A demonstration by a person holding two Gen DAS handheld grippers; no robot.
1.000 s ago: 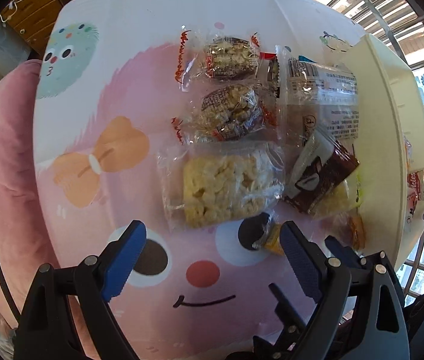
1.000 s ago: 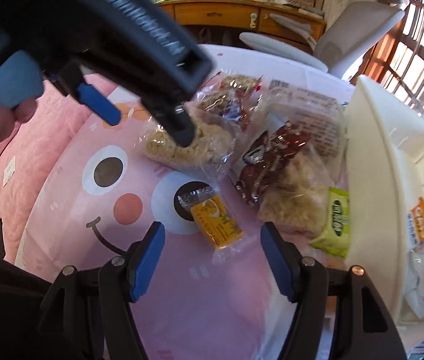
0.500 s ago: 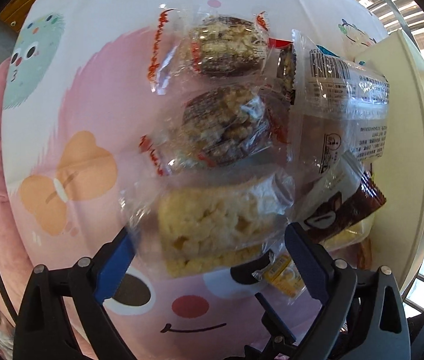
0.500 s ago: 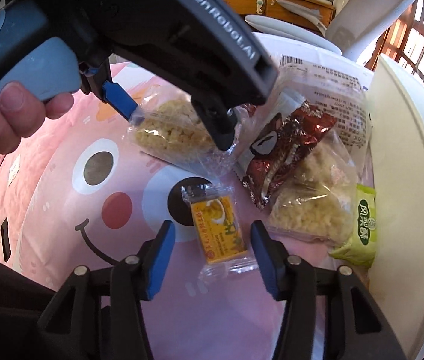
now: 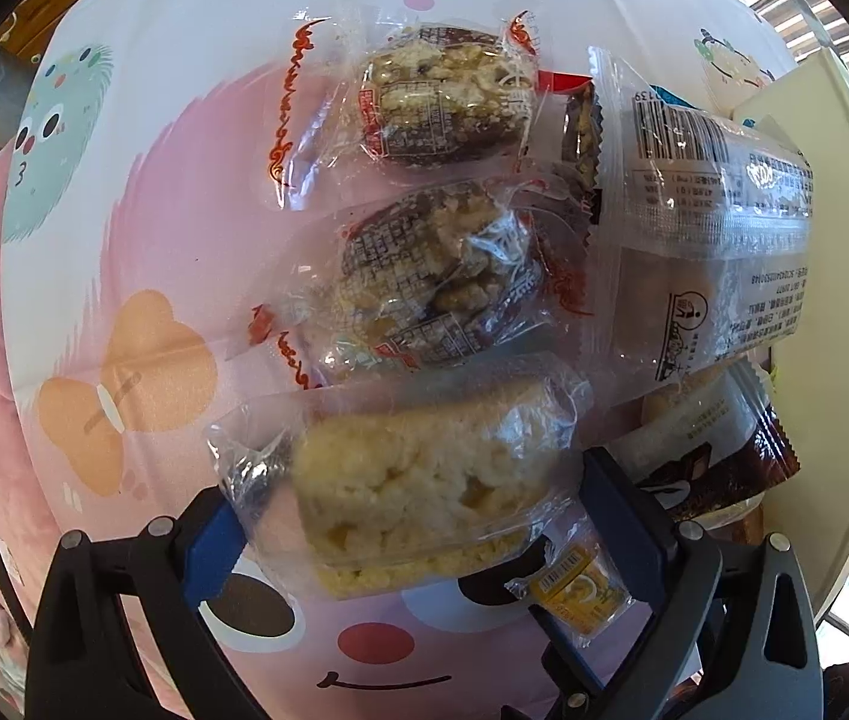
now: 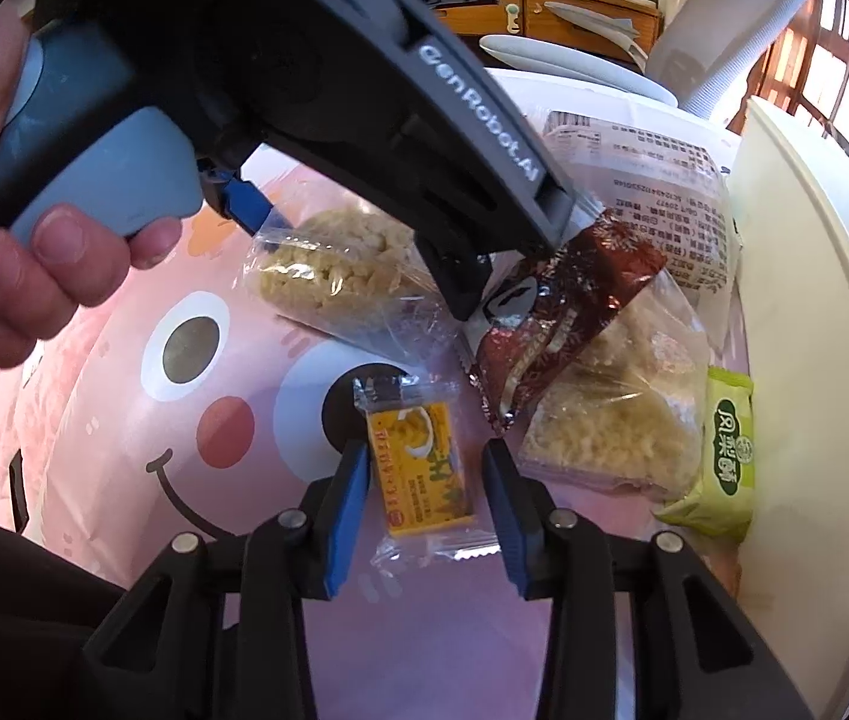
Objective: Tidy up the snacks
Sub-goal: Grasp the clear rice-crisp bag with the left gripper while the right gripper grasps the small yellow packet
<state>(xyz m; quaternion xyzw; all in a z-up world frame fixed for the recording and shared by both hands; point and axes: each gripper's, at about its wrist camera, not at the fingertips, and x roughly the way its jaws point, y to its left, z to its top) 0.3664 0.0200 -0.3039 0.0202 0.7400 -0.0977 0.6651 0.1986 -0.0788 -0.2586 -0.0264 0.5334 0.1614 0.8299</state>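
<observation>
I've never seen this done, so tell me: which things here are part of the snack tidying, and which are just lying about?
Part of the job:
- puffed rice cake, between the left hand-held gripper fingers
- small yellow packet, between the right hand-held gripper fingers
- brown wrapper
- green pastry
- white bin

Just lying about:
- office chair
- wooden cabinet

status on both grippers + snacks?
Left gripper straddling puffed rice cake, contact unclear. Right gripper open around yellow packet. Brown wrapper crowds the cake.
</observation>
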